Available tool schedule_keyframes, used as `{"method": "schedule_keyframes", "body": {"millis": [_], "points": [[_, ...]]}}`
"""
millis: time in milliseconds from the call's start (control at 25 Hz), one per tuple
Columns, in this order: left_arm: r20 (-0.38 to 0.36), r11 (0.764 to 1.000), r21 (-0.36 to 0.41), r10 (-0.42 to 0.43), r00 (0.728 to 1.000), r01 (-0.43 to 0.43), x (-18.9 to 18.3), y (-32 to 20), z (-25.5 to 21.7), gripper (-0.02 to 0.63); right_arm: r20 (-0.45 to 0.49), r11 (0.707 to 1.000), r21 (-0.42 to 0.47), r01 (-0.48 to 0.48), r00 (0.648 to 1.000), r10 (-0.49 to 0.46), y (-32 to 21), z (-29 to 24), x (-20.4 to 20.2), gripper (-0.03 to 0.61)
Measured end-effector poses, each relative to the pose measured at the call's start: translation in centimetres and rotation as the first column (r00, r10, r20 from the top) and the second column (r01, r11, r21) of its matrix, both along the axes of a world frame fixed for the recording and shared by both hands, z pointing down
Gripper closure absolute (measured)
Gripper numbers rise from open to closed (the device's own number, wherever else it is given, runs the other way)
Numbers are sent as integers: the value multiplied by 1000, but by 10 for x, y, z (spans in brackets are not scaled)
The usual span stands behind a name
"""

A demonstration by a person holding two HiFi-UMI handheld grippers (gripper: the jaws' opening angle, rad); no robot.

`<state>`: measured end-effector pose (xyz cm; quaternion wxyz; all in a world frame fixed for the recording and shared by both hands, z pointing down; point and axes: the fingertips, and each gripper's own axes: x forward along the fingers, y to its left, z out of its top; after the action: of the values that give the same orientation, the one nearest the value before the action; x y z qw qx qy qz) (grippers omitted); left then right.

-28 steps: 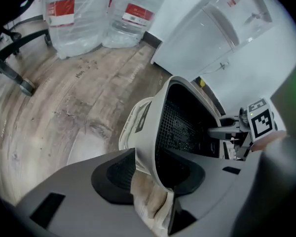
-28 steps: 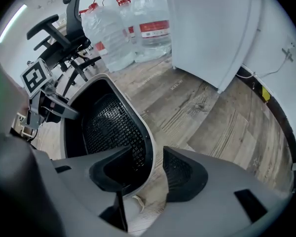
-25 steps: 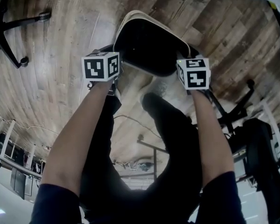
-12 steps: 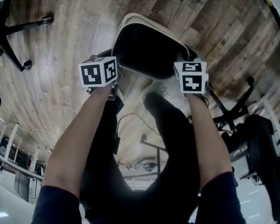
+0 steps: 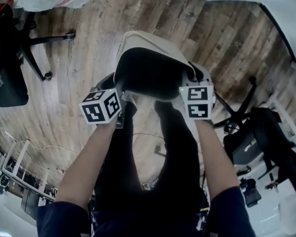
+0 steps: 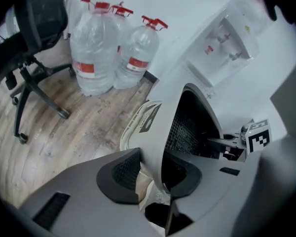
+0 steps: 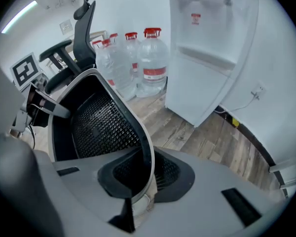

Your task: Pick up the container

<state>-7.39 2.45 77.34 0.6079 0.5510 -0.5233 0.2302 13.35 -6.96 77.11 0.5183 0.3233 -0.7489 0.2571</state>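
The container [image 5: 153,63] is a cream-white bin with a black mesh lining, held above the wooden floor between both grippers. My left gripper [image 5: 119,89] grips its left rim and my right gripper [image 5: 192,80] its right rim. In the left gripper view the jaws [image 6: 153,177] are clamped across the thin wall of the container [image 6: 187,127], one pad on each side. The right gripper view shows the same: the gripper [image 7: 140,174] pinches the curved rim of the container [image 7: 96,122].
Several large water bottles [image 6: 108,53] with red caps stand by the wall beside a white water dispenser [image 7: 212,58]. Office chairs stand on the floor at the left [image 5: 10,68] and right [image 5: 256,137]. My legs are below the container.
Both grippers have pressed in on the container's rims. The container has risen with them, and the floor and chairs now look farther away.
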Motion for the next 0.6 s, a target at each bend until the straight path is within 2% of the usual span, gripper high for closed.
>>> {"method": "schedule_keyframes", "body": {"millis": [280, 600], "points": [[34, 993, 114, -47, 998, 42, -12, -7, -158, 495, 52, 993, 118, -27, 998, 21, -8, -159, -11, 522], [-2, 979, 190, -74, 997, 73, -13, 17, -301, 499, 75, 971, 236, -35, 997, 18, 8, -320, -16, 525]]}}
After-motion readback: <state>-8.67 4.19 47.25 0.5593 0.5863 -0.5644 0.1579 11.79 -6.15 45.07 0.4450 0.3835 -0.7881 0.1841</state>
